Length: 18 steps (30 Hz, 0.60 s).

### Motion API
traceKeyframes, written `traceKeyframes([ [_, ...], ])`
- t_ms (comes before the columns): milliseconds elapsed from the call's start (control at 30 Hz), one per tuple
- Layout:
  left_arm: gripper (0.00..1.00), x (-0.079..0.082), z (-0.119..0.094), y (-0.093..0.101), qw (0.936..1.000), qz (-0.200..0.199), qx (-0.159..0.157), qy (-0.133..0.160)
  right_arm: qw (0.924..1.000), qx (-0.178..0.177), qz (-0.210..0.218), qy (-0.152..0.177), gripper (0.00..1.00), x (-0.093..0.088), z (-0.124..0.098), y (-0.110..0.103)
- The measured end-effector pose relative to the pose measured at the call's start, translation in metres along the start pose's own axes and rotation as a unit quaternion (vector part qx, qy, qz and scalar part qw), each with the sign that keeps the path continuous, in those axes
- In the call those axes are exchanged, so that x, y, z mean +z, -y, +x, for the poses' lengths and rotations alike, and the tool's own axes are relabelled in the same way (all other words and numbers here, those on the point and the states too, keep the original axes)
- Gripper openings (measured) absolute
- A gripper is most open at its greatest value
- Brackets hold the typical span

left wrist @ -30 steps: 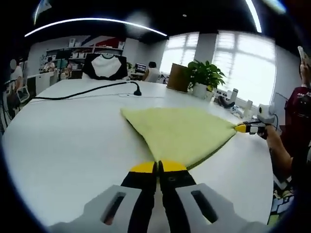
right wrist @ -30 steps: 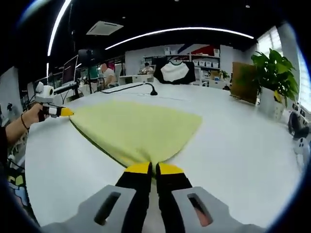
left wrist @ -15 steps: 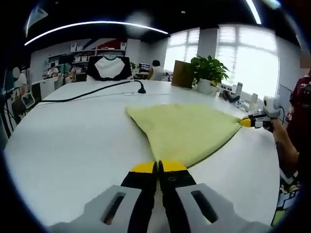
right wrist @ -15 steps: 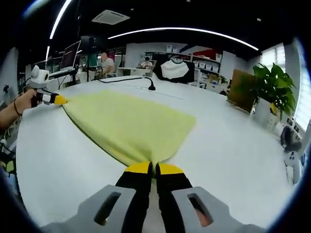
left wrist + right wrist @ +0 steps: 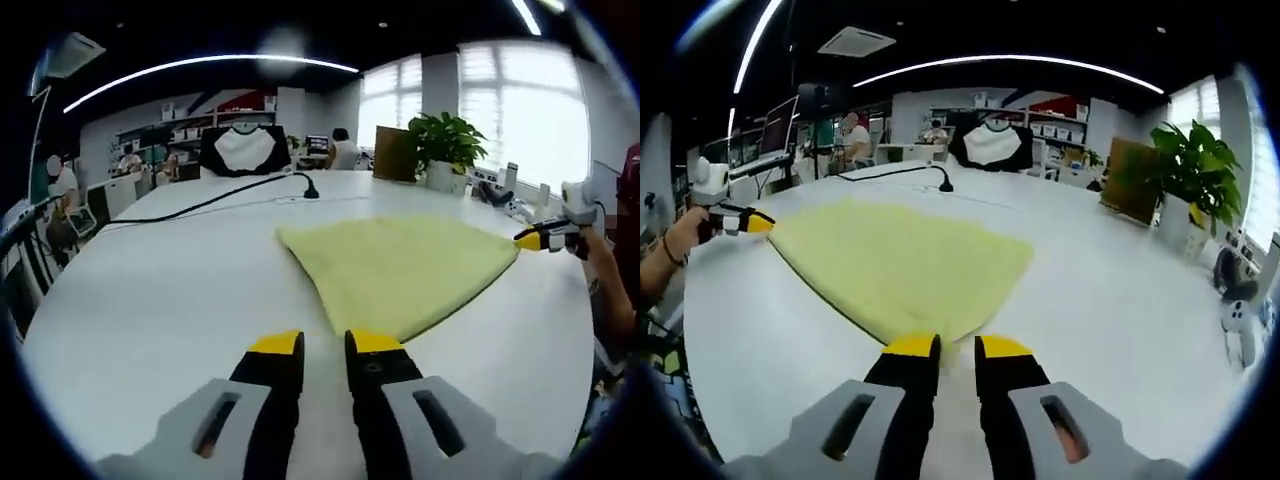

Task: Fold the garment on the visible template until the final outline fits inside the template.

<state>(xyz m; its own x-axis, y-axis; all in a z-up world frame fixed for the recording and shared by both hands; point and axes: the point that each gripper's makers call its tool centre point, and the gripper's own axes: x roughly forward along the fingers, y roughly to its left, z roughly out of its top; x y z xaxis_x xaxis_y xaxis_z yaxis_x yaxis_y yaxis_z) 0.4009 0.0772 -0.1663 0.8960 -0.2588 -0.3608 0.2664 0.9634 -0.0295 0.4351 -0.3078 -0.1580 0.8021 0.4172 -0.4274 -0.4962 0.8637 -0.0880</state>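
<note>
garment (image 5: 400, 270): yellow, soft fuzzy cloth, flat wedge | table (image 5: 150, 290): smooth white | left gripper (image 5: 325, 345): jaws parted, empty | right gripper (image 5: 958, 350): parted, empty

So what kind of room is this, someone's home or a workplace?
Most likely an open-plan office or lab. The yellow cloth lies on a big white table, with desks, shelves and seated people behind. There is also a computer monitor, a potted plant and large windows.
</note>
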Motion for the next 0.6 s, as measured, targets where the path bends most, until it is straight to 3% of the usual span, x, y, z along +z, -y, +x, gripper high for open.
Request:
traceKeyframes([
  [100,0.18,0.022,-0.003,0.0,0.9986,0.008,0.025,0.045,0.9999,-0.002,-0.008,0.011,0.12,0.011,-0.001,-0.006],
  [200,0.18,0.039,0.002,0.013,0.9963,-0.026,0.022,0.078,0.9993,0.009,-0.005,0.036,0.11,0.029,-0.001,-0.023],
  [233,0.18,0.05,0.003,0.024,0.9935,-0.037,0.012,0.107,0.999,0.011,-0.009,0.043,0.11,0.033,-0.001,-0.028],
  [267,0.17,0.053,0.005,0.029,0.9929,-0.042,0.006,0.111,0.9987,0.015,-0.017,0.046,0.11,0.038,0.002,-0.036],
  [333,0.16,0.073,0.007,0.052,0.9844,-0.058,-0.034,0.163,0.9986,0.02,-0.023,0.044,0.11,0.041,0.005,-0.043],
  [400,0.12,0.072,0.01,0.066,0.9857,-0.056,-0.056,0.149,0.9981,0.029,-0.027,0.047,0.11,0.046,0.009,-0.053],
  [533,0.13,0.082,0.019,0.08,0.9831,-0.076,-0.06,0.156,0.9976,0.038,-0.019,0.056,0.11,0.057,0.02,-0.067],
  [600,0.12,0.082,0.027,0.089,0.9854,-0.066,-0.069,0.142,0.9972,0.04,-0.016,0.061,0.11,0.061,0.025,-0.074],
])
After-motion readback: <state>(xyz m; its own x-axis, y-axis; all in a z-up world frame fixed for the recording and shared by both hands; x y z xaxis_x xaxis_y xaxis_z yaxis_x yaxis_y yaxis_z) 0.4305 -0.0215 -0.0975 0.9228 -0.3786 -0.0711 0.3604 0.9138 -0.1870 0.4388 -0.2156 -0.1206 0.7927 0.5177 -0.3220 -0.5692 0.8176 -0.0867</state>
